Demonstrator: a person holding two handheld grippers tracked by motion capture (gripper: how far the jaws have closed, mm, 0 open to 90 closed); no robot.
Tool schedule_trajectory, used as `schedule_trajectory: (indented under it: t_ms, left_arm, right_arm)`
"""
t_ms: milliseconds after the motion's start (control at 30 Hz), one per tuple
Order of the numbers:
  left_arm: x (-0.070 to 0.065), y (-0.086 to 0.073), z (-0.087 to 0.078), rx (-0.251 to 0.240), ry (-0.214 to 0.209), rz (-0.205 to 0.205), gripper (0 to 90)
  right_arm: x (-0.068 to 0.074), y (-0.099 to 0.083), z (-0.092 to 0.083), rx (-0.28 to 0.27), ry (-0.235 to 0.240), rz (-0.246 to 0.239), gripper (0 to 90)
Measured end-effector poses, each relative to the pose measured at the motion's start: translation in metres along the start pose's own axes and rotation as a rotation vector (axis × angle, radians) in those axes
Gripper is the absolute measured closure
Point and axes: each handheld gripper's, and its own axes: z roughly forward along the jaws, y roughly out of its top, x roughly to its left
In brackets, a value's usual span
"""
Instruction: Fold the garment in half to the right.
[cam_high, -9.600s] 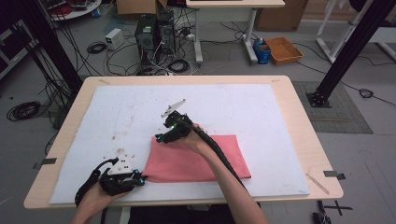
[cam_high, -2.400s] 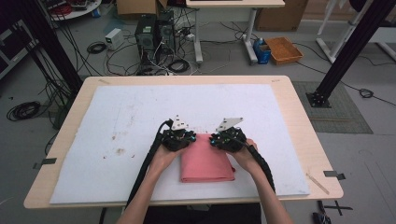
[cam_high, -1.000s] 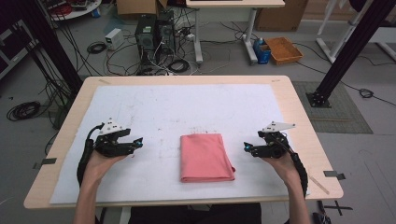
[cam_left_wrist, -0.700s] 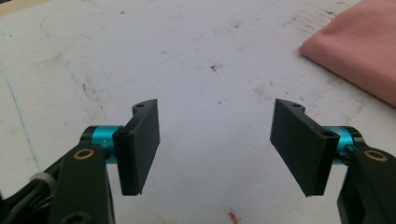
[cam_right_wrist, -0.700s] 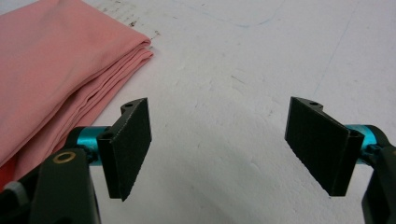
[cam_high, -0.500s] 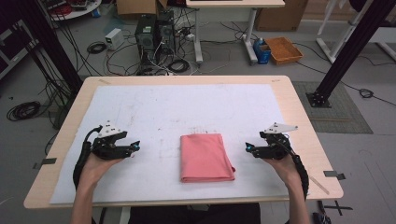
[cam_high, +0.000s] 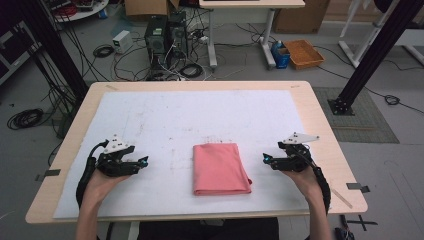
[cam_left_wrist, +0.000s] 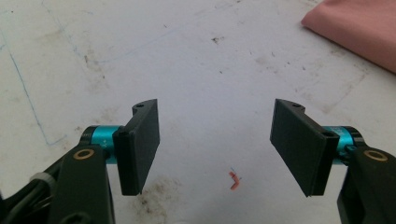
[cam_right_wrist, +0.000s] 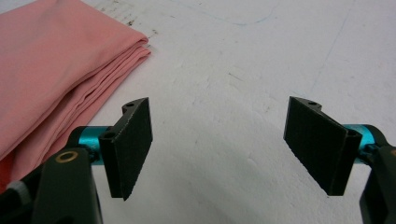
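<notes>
White-covered worktop, folded pink cloth lying centered between both tools. Left tool and right tool released, empty, well apart from it. Risk: regrabbing one layer could unfold the stack.

Grey floor all round, and at twelve o'clock beyond the wooden desk sit two black computer towers in a tangle of cables. An orange tray lies at one o'clock beside a blue container. A black frame post slants at two o'clock.
</notes>
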Motion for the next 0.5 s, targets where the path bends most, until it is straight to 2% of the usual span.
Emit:
schedule_trajectory:
  t_ms: [133,200,300,500]
  left_arm:
    - [0.0009,-0.0048,-0.0017,-0.001,0.012,0.007,33.1]
    - [0.0021,-0.0071,-0.0023,-0.011,0.017,-0.006,33.1]
    - [0.0044,-0.0074,-0.0026,0.001,0.020,-0.011,33.1]
    - [0.0041,-0.0057,-0.0056,-0.012,0.020,-0.006,33.1]
  right_arm:
    - [0.0003,0.0000,0.0003,-0.004,0.002,-0.007,23.8]
    - [0.0015,0.0005,0.0003,-0.003,0.003,-0.005,23.8]
    - [0.0028,0.0012,-0.0001,-0.004,0.005,-0.008,24.0]
    - [0.0045,0.0018,0.0002,-0.005,0.010,-0.015,24.1]
